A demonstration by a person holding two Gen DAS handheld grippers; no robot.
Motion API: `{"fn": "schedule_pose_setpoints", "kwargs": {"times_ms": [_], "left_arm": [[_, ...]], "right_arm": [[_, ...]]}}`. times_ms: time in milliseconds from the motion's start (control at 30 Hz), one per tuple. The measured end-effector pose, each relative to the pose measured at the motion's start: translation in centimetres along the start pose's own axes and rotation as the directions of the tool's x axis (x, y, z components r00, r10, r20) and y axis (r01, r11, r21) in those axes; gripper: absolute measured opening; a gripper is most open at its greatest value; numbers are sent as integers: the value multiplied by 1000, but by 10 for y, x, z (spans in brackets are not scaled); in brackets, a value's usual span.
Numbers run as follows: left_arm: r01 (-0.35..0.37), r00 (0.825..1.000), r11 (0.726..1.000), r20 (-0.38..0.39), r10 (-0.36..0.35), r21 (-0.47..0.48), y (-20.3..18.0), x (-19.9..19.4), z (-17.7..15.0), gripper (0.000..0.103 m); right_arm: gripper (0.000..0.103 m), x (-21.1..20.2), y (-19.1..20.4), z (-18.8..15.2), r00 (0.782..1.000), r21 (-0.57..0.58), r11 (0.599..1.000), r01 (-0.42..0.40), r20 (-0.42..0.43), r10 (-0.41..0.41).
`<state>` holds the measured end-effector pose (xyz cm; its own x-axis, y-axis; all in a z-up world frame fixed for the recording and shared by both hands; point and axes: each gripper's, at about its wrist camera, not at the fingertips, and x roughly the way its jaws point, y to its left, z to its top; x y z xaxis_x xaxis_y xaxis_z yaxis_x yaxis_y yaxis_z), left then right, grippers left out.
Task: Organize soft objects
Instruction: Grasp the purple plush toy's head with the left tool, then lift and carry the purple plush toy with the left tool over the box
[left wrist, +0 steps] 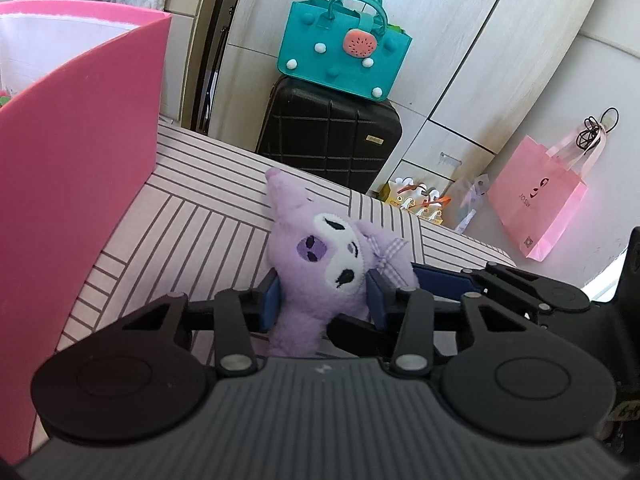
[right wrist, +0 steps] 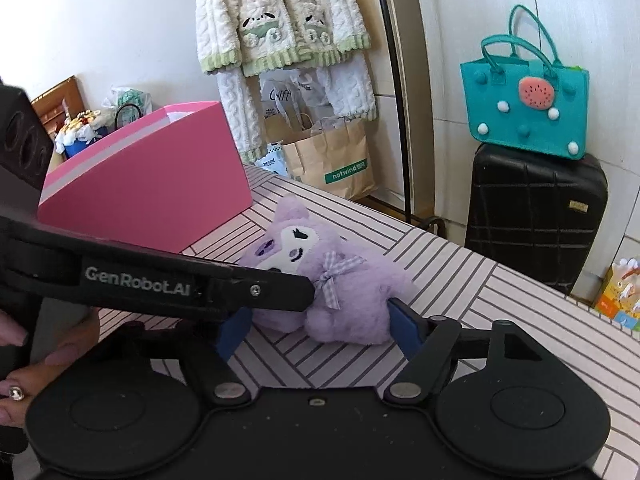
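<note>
My left tongs point(left wrist: 322, 296) seem clamped on the purple plush point(left wrist: 316, 264) lying on the striped counter point(left wrist: 192, 216), right tongs point(right wrist: 316, 328) open astride it, so I should lift gently toward the pink box point(left wrist: 80, 128).

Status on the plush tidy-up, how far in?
Done: unclear; the pink box interior is barely visible. In hand: left gripper pads squeeze the purple plush lying on the striped surface; right gripper straddles it, open. Left: lift and drop it in the box.
</note>
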<state>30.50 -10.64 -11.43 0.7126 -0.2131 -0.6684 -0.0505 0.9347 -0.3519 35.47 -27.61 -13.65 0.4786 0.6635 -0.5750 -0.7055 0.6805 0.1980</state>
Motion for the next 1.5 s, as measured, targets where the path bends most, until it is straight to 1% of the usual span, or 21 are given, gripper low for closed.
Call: {"fn": "schedule_pose_setpoints", "kwargs": {"times_ms": [133, 333, 533, 833, 967, 1133, 1400, 1500], "left_arm": [[12, 1000, 1000, -15, -12, 1, -1, -2, 1, 42], [36, 999, 999, -36, -35, 22, -6, -14, -2, 42], [56, 996, 997, -65, -53, 44, -11, -34, -10, 42], [92, 991, 989, -109, -80, 113, -19, -72, -23, 43], [125, 986, 983, -125, -108, 134, -20, -91, -29, 42], [162, 982, 971, -128, -140, 177, -21, -121, -35, 43], [203, 975, 952, -140, -175, 228, -16, -158, -40, 43], [228, 969, 943, -153, -195, 244, -11, -170, -38, 43]], "right_arm": [[78, -4, 2, 0, 1000, 14, 1000, 9, -7, -9], [81, -16, 10, -2, 1000, 43, 999, 26, -17, -25], [83, -33, 27, -7, 998, 37, 997, 63, -22, -62], [84, -66, 61, -16, 994, 60, 993, 105, -32, -103], [85, -82, 81, -21, 992, 62, 990, 125, -30, -124], [86, -101, 105, -25, 989, 53, 988, 146, -28, -145], [87, -125, 140, -29, 989, 60, 987, 147, -33, -145], [87, -132, 152, -30, 988, 43, 987, 154, -27, -153]]}}
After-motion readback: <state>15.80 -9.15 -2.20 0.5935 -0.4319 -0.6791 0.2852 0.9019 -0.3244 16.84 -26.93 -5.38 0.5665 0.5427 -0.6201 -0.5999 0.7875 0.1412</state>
